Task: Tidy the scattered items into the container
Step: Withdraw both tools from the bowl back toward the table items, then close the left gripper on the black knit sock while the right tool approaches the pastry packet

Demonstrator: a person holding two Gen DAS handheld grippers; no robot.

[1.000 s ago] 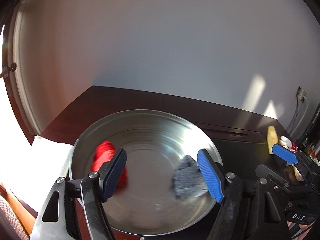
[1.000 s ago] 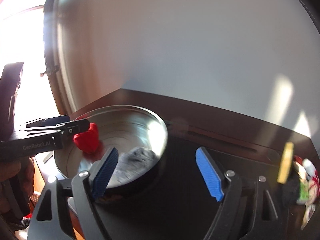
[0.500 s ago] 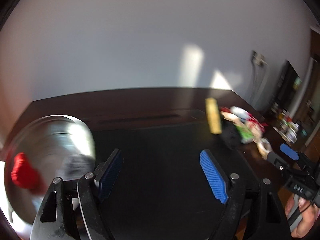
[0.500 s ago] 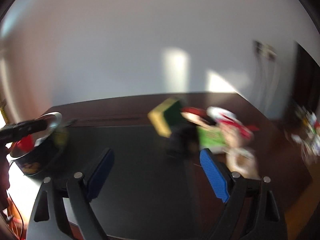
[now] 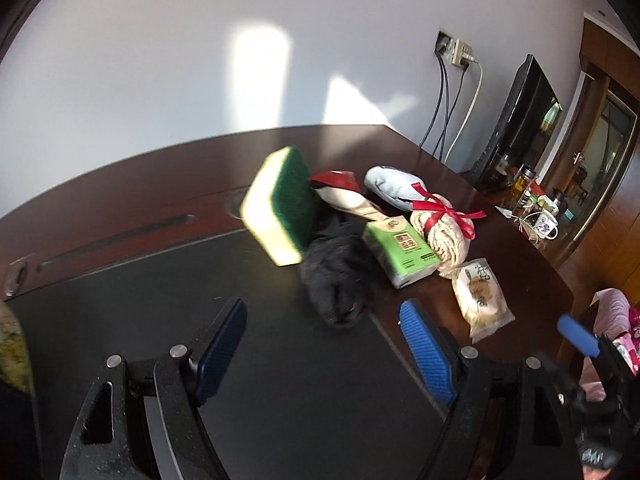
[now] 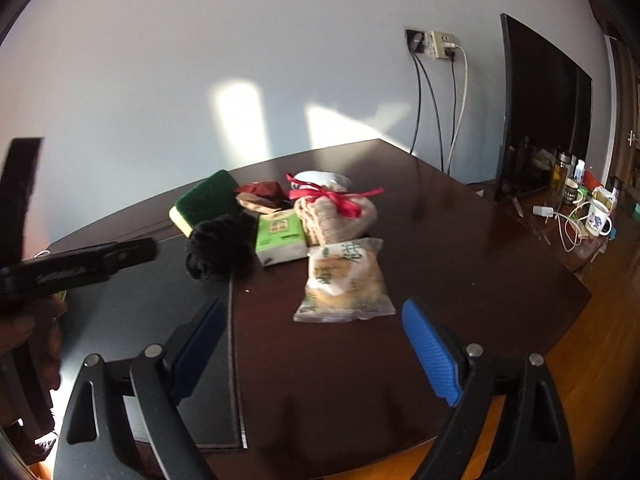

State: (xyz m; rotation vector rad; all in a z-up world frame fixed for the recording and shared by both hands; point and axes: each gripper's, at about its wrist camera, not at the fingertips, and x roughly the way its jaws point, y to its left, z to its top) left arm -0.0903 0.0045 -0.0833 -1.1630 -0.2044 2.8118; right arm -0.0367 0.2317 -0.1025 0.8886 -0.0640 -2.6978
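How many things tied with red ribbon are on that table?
2. A beige knitted bundle beside the green packet, and a pale blue bundle just behind it. More may be hidden in the pile.

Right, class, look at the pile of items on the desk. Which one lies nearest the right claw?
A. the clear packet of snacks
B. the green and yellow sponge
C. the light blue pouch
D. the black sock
A: in the right wrist view the clear snack packet lies at the front of the pile, closest to the open right claw, while the sponge, black sock and light blue pouch sit further back.
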